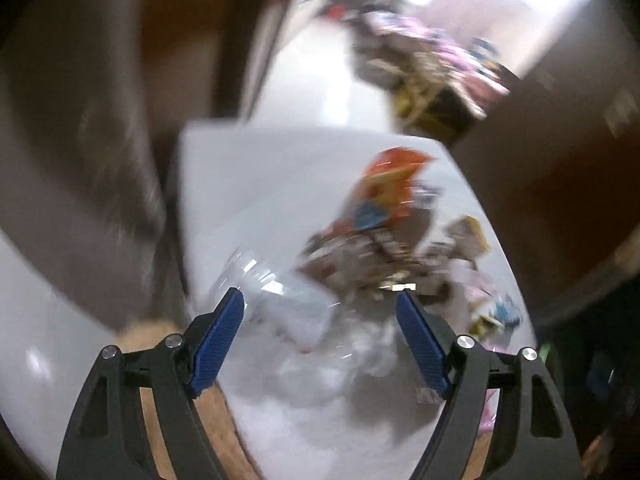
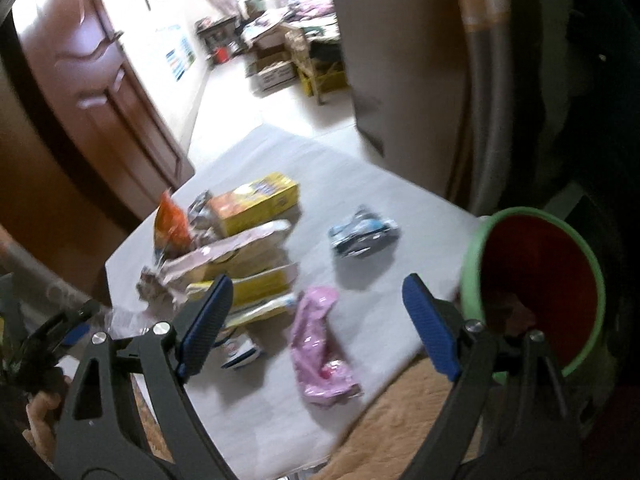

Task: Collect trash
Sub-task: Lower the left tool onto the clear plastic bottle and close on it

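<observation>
Several bits of trash lie on a white sheet [image 2: 360, 184] spread on the floor: a pink wrapper [image 2: 320, 344] nearest the right gripper [image 2: 316, 320], a blue-and-black pouch [image 2: 362, 232] further out, an orange bag [image 2: 172, 224], and a heap of flattened yellow boxes [image 2: 256, 200]. In the left wrist view, badly blurred, a clear plastic bottle [image 1: 276, 292] lies just ahead of the left gripper [image 1: 320, 320].

Both pairs of jaws stand wide with nothing between them.

The wrappers and pouch look light, thin and crinkly; I judge they would slip unless pinched across a bunched fold in the middle. The bottle seems empty, so light, smooth and apt to roll or dent; its neck or narrow end would give the surest hold. The boxes look stiff but flat, best taken by a raised edge.

A green bin [image 2: 476, 264] with a red inside lies tipped at the sheet's right edge, mouth toward the camera, the likely place for the trash. A wooden door [image 2: 92, 80] stands left, with cartons in the room beyond. The piled boxes crowd the orange bag, so lifting that may drag its neighbours.
</observation>
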